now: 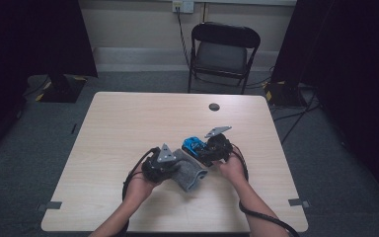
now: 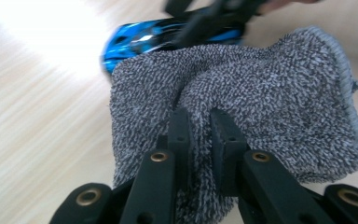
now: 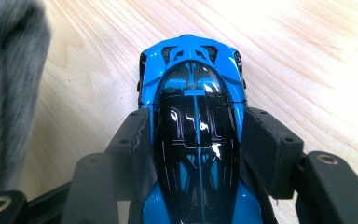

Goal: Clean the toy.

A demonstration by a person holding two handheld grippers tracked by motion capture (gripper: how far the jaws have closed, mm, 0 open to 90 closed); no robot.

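Observation:
A blue and black toy car (image 3: pixel 193 112) rests on the wooden table (image 1: pixel 128 123), and my right gripper (image 3: pixel 196 140) is shut on its sides. In the high view the toy car (image 1: pixel 194 144) lies just left of my right gripper (image 1: pixel 208 150). A grey woven cloth (image 2: pixel 261 102) hangs bunched from my left gripper (image 2: pixel 199 135), whose jaws pinch a fold of it. Seen from above, the cloth (image 1: pixel 190 173) sits between both hands, right of my left gripper (image 1: pixel 175 165). The cloth's near edge touches the car's side in the left gripper view.
A black folding chair (image 1: pixel 222 52) stands beyond the table's far edge. A round dark grommet (image 1: pixel 214 106) sits in the tabletop near the back. Cables trail off the front edge from both grippers.

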